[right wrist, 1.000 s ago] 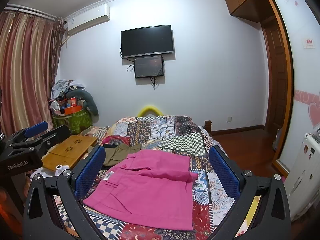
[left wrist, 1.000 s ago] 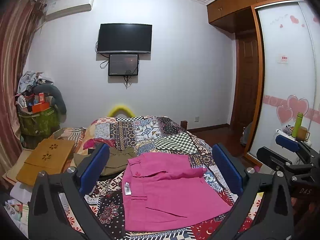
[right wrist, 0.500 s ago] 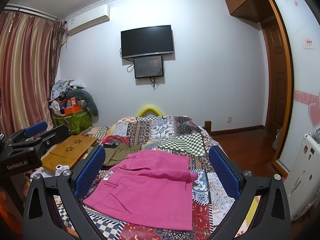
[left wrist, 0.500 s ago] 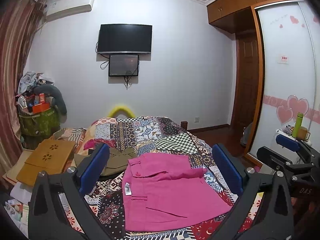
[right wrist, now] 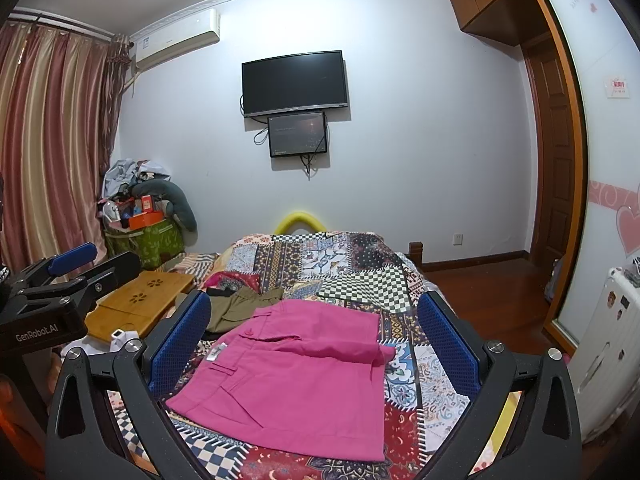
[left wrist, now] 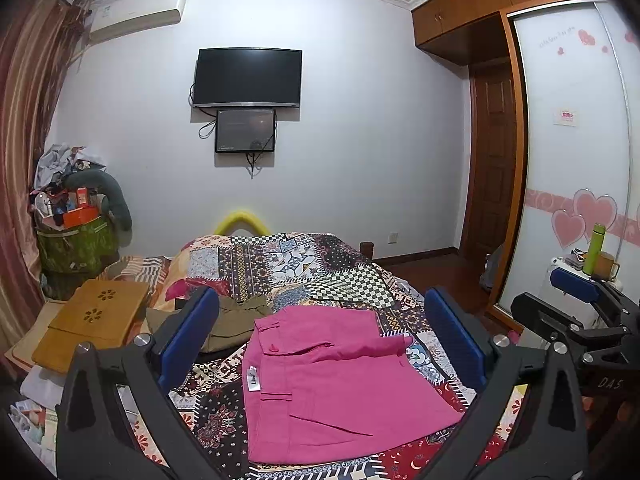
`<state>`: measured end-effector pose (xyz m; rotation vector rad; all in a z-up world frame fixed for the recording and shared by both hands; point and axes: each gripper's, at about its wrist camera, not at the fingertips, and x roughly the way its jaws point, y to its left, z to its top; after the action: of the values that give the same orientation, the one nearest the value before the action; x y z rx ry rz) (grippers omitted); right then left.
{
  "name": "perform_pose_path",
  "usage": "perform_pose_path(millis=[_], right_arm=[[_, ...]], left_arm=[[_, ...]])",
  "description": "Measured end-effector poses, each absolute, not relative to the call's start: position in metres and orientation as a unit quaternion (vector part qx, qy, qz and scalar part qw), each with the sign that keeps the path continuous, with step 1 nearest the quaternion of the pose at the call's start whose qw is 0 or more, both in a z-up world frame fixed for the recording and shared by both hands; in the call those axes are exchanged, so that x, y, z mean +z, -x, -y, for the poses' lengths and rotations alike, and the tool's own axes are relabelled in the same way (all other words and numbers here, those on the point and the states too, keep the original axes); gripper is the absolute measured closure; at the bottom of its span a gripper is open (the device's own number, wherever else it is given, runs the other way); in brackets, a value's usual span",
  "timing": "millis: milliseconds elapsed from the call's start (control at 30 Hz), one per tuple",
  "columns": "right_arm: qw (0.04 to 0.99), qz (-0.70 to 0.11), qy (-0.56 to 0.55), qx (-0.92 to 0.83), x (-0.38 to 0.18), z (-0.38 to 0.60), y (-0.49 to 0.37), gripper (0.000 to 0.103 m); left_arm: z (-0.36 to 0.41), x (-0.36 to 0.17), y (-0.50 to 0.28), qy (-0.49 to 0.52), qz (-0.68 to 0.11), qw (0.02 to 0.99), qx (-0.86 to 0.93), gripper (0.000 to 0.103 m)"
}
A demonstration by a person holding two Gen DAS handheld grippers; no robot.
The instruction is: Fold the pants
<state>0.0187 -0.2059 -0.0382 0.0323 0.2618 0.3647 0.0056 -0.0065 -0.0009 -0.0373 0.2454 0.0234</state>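
Folded pink pants (left wrist: 332, 380) lie on the bed (left wrist: 304, 264).
Both grippers' fingers wide, empty; left gripper (right wrist: 52, 312) reads "GenRobot.AI", right gripper (left wrist: 592, 344) "DAS".

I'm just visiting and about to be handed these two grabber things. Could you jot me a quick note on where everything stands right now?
Left gripper: open, empty, held above the bed.
Right gripper: open, empty, also held above the bed.
Pink pants: lying folded into a compact rectangle on the patchwork quilt, waistband toward the left, neither gripper touching them.
Olive garment: bunched up beside the pink pants, on their far left.
Done: the pink pants look folded.
Left: probably a last fold or tidy, if wanted; maybe the olive garment next.
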Motion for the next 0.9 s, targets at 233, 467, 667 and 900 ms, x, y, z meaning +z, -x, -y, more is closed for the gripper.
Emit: perform_pose_path(millis=[233,467,667,900], right_arm=[[0.975,-0.128,-0.016,0.181,-0.038,0.206,-0.019,0.000],[0.975,-0.129,-0.016,0.181,-0.038,0.206,-0.019,0.000],[0.975,-0.130,-0.015,0.181,-0.039,0.206,-0.020,0.000],[0.973,-0.140,-0.017,0.181,-0.041,0.206,-0.029,0.000]], left_arm=[[0.009,0.000,-0.004,0.016,-0.119,0.993,0.010,0.000],[0.010,0.000,-0.005,0.016,-0.119,0.993,0.010,0.000],[0.010,-0.001,-0.006,0.015,-0.121,0.992,0.010,0.000],[0.009,-0.004,-0.022,0.016,-0.134,0.991,0.012,0.000]])
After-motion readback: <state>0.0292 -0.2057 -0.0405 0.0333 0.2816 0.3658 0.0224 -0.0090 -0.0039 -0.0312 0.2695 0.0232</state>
